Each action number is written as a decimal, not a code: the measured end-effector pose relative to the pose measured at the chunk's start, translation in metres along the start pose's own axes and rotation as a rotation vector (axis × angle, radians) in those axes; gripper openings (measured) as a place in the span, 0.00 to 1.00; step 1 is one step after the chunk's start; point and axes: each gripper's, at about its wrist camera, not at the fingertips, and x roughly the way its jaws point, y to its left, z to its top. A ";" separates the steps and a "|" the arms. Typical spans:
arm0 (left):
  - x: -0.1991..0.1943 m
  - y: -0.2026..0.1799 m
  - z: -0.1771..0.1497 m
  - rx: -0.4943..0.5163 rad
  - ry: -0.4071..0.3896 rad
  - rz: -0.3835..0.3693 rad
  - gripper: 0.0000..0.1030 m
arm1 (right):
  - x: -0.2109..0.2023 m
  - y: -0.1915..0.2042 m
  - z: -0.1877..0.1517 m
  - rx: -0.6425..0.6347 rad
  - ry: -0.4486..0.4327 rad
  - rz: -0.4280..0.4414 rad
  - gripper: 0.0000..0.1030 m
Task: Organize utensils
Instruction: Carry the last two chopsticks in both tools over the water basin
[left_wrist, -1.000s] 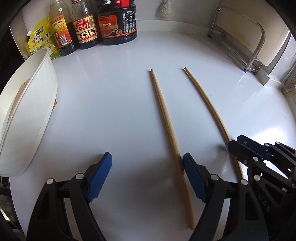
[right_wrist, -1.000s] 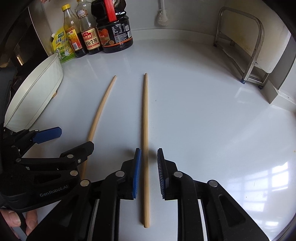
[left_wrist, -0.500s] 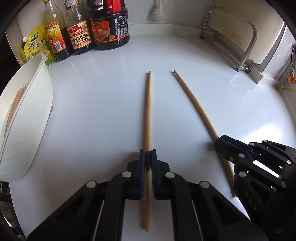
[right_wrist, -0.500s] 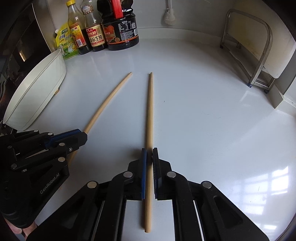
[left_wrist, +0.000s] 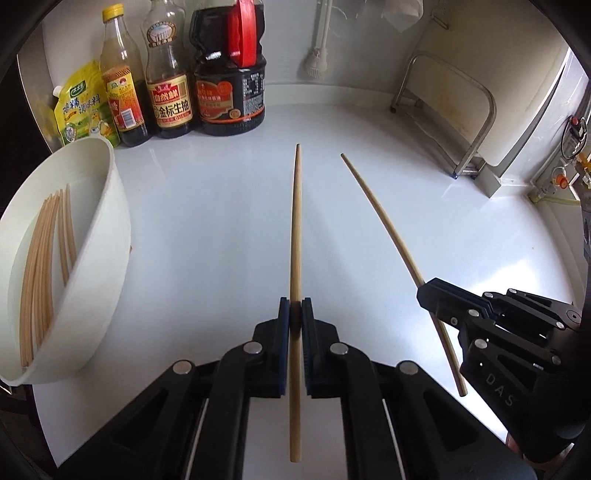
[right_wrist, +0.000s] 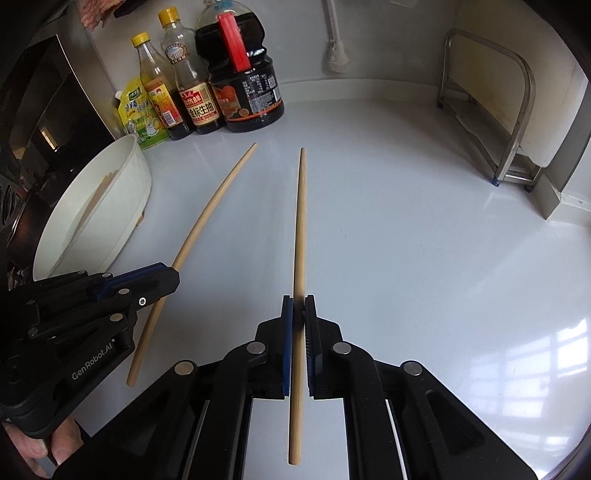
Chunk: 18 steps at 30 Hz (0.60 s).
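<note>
Wooden chopsticks are clamped, one in each hand-held gripper: left (left_wrist: 294, 314), right (right_wrist: 298, 314).

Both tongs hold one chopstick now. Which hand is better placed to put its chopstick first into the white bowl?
Left, probably. The left tongs and their chopstick are on the white bowl's side. The right tongs, with the other chopstick, would have to cross over the left tongs.
</note>
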 end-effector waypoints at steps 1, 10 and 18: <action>-0.006 0.004 0.003 -0.003 -0.011 -0.002 0.07 | -0.003 0.006 0.005 -0.008 -0.008 0.005 0.06; -0.059 0.064 0.020 -0.033 -0.111 0.038 0.07 | -0.018 0.075 0.051 -0.100 -0.069 0.081 0.06; -0.086 0.146 0.018 -0.129 -0.133 0.123 0.07 | 0.003 0.162 0.080 -0.205 -0.056 0.189 0.06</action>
